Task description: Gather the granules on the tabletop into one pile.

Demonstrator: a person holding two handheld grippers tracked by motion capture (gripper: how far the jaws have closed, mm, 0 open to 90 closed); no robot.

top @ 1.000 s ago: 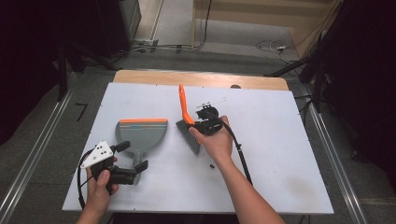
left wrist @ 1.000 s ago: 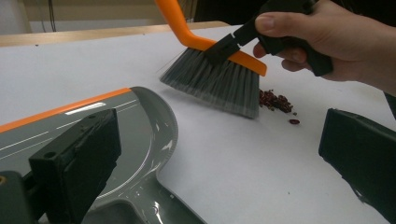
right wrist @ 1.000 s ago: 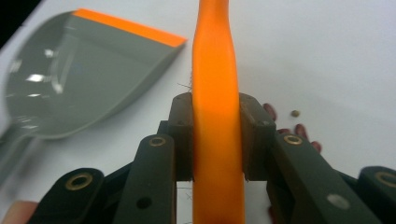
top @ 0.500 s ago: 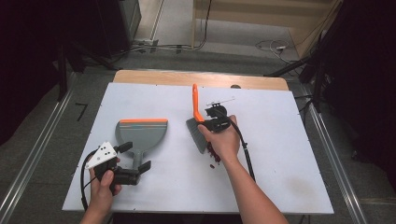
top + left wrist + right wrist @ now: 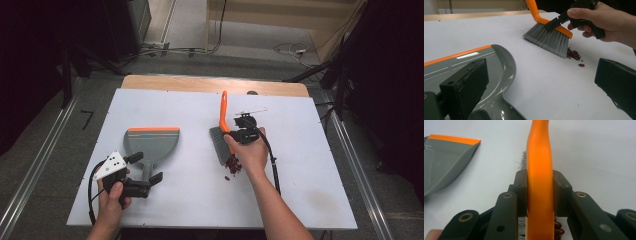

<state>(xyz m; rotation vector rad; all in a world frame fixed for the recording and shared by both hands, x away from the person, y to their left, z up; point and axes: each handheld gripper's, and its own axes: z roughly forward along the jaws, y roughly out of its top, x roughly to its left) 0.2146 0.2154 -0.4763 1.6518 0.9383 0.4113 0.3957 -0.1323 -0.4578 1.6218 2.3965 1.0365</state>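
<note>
Since the earlier frame my right gripper [image 5: 239,135] has carried the brush [image 5: 220,134] rightward and down the table [image 5: 310,180], bristles now touching a small heap of dark red bits [image 5: 233,166].

Count: one brush, one dustpan [image 5: 151,144], one heap plus a couple of strays beside it.

My right gripper is clamped on the brush's orange handle. My left gripper [image 5: 144,172] is spread wide, one jaw over the dustpan's handle, gripping nothing.

Room: bare table between dustpan and heap; the dustpan's orange lip faces the far edge, well clear of it. The heap is mid-table.

Hidden: my right hand [image 5: 248,150] covers part of the heap; exact bit count not readable.
</note>
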